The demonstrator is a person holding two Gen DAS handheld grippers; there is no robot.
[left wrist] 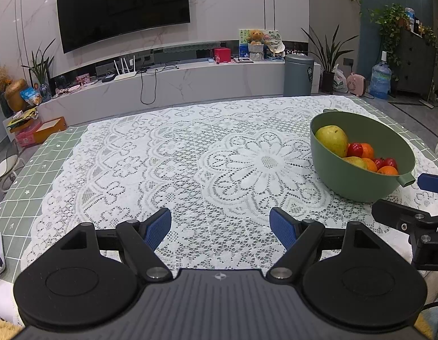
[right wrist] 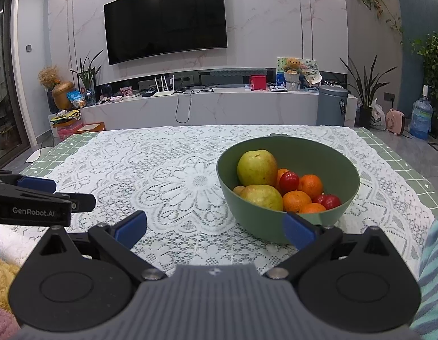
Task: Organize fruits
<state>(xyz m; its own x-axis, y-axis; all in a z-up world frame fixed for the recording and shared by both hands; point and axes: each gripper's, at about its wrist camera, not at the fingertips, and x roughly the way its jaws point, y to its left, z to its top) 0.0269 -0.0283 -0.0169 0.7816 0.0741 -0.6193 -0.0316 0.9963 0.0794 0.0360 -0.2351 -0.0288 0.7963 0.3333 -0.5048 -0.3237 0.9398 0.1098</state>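
Note:
A green bowl (right wrist: pixel 346 175) stands on the lace-covered table, right of centre; it also shows in the left wrist view (left wrist: pixel 360 181). It holds two yellow-green pears (right wrist: pixel 257 167), several oranges (right wrist: pixel 296 201) and small red fruits (right wrist: pixel 289 180). My right gripper (right wrist: pixel 216 226) is open and empty, its right pad just in front of the bowl's near wall. My left gripper (left wrist: pixel 220 226) is open and empty above bare lace, left of the bowl. Each gripper shows at the edge of the other's view.
A white lace cloth (right wrist: pixel 162 175) covers a green checked tablecloth (left wrist: pixel 17 195). Beyond the table stand a TV console (left wrist: pixel 176 82), a wall TV (left wrist: pixel 122 5), a grey bin (left wrist: pixel 298 75) and plants. A striped cloth (right wrist: pixel 434 269) lies at my right.

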